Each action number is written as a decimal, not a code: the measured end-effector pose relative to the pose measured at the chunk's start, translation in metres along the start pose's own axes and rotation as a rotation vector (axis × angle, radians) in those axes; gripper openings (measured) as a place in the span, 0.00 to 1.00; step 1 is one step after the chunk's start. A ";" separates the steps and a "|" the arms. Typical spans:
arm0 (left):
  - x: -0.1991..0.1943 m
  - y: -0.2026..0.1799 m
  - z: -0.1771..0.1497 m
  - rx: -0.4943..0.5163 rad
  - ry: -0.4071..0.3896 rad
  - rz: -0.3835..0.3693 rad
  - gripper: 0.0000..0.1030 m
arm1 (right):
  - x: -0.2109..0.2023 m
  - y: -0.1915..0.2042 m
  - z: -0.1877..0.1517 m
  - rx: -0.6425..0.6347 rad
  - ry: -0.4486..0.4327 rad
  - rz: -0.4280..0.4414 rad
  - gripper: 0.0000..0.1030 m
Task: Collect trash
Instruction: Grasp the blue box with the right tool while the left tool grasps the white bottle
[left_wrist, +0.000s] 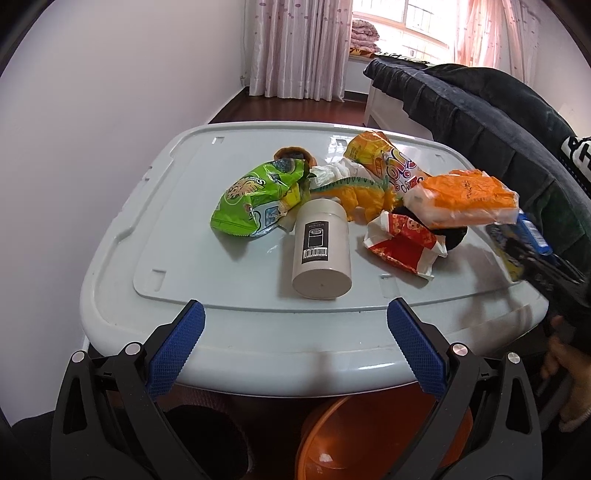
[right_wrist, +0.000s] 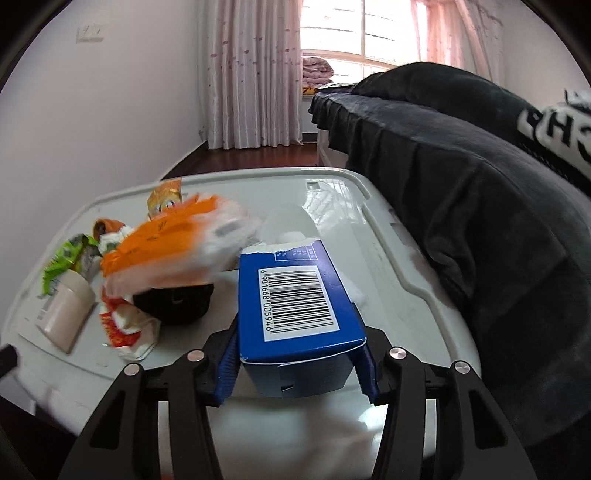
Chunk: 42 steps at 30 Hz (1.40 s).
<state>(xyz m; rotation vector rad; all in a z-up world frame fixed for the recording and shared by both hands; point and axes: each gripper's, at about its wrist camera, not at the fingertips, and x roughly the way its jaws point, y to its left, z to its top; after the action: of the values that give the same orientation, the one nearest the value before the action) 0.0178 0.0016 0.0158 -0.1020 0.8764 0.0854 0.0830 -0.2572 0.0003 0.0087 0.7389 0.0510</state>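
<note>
Trash lies on a grey plastic lid (left_wrist: 184, 266): a green snack bag (left_wrist: 255, 199), a white canister (left_wrist: 321, 251) on its side, a yellow-orange toy dinosaur (left_wrist: 362, 195), a red and white wrapper (left_wrist: 402, 243) and an orange tissue pack (left_wrist: 461, 199). My left gripper (left_wrist: 295, 321) is open and empty at the lid's near edge, just short of the canister. My right gripper (right_wrist: 295, 354) is shut on a blue box (right_wrist: 295, 306) with a barcode, held above the lid's right side (right_wrist: 388, 258). The blue box also shows blurred in the left wrist view (left_wrist: 532, 236).
An orange bin (left_wrist: 369, 443) stands below the lid's near edge. A bed with a dark blanket (right_wrist: 461, 184) runs along the right. A black bowl (right_wrist: 177, 302) sits under the tissue pack (right_wrist: 173, 243). Curtains (right_wrist: 251, 74) and a window are behind.
</note>
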 end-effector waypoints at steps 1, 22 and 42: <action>0.000 0.000 0.000 -0.001 0.001 -0.002 0.94 | -0.005 -0.003 -0.001 0.012 0.000 0.002 0.50; 0.018 0.011 0.002 -0.070 0.002 -0.098 0.94 | -0.060 -0.007 -0.027 0.012 -0.060 0.113 0.50; 0.100 -0.011 0.032 0.016 0.056 0.050 0.45 | -0.047 -0.006 -0.030 0.017 -0.022 0.107 0.50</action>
<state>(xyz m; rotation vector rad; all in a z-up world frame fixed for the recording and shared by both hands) 0.1066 -0.0017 -0.0403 -0.0676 0.9358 0.1227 0.0286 -0.2657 0.0095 0.0652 0.7166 0.1465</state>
